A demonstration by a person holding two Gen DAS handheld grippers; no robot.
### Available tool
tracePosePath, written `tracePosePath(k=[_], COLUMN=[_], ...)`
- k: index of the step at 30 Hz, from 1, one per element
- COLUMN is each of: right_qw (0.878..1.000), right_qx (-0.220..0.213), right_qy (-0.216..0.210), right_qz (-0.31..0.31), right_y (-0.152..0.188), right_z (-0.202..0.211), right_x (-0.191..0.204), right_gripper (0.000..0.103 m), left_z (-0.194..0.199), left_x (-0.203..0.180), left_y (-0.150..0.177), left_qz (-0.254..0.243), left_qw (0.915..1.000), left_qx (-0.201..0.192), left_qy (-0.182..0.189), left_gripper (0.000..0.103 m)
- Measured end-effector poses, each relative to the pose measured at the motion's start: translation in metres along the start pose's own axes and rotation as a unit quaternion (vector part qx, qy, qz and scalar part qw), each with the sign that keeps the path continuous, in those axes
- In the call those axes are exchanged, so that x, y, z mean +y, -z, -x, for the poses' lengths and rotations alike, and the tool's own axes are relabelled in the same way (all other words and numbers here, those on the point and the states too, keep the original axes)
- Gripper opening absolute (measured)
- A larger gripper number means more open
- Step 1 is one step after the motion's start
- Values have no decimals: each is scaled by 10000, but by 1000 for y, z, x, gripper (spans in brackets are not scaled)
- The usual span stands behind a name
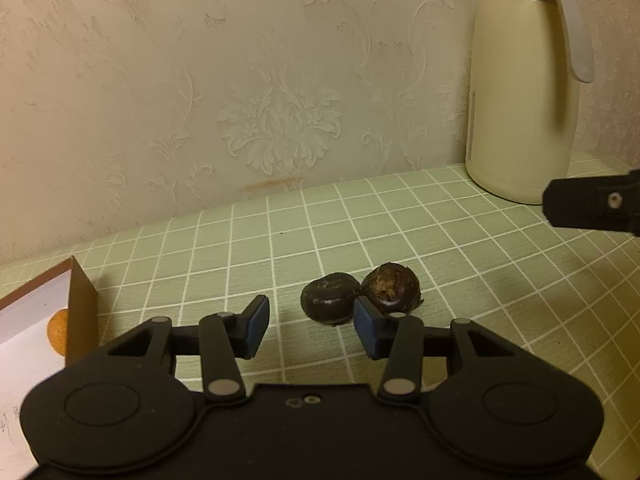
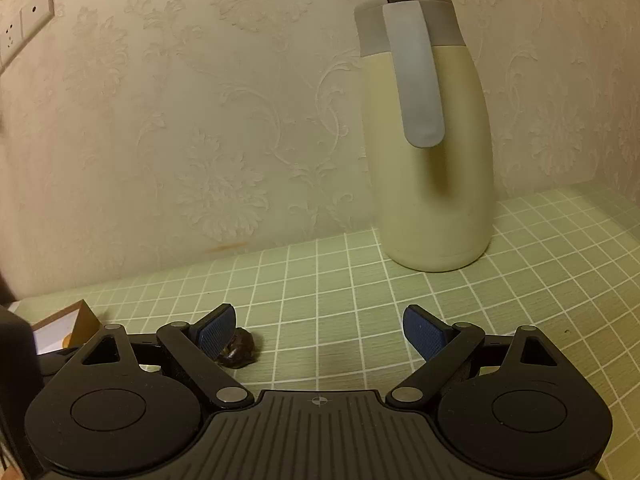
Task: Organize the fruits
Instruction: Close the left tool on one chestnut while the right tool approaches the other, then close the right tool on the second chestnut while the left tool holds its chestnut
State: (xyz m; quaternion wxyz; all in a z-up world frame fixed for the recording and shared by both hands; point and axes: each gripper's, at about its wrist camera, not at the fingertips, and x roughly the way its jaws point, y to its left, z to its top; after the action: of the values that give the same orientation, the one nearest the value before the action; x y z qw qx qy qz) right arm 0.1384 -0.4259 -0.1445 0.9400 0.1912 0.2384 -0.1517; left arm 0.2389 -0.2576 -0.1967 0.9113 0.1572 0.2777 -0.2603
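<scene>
Two dark brown round fruits lie touching on the green checked tablecloth: one smooth [image 1: 329,298], one with a rough brown top [image 1: 392,287]. My left gripper [image 1: 311,325] is open and empty, just in front of them, its right finger near the rough one. An orange fruit [image 1: 58,333] lies in a white box [image 1: 24,344] at the left. My right gripper [image 2: 318,330] is open and empty over bare cloth; one dark fruit [image 2: 240,349] shows behind its left finger. The right gripper's tip also shows in the left wrist view [image 1: 592,202].
A tall cream thermos jug [image 2: 430,152] with a grey handle stands at the back right against the patterned wall; it also shows in the left wrist view [image 1: 524,92]. The box's brown wall [image 1: 82,312] rises left of my left gripper. A wall socket [image 2: 24,24] is at the upper left.
</scene>
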Motion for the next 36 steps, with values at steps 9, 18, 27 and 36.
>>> tracePosePath(k=[9,18,27,36], right_qw=[10000,10000,9999,9989], right_qx=[4,16,104,429], right_qy=[12,32,-26,-93], right_qz=[-26,-34,-10,178], right_y=[1,2,4,12], right_z=[0,-3,-12,-38], right_x=[0,1,10,33], right_gripper=[91,91,91,91], left_z=[-16,-21,-7,14], left_x=[-1,-2,18,43], left_y=[-2,-1,0,2], left_qz=[118,249,458,578], left_qw=[9999,9995,9989,9975], left_qx=[71,75,14,-16], left_qy=[65,155,-138,-415], left_gripper=[39,26,25,25])
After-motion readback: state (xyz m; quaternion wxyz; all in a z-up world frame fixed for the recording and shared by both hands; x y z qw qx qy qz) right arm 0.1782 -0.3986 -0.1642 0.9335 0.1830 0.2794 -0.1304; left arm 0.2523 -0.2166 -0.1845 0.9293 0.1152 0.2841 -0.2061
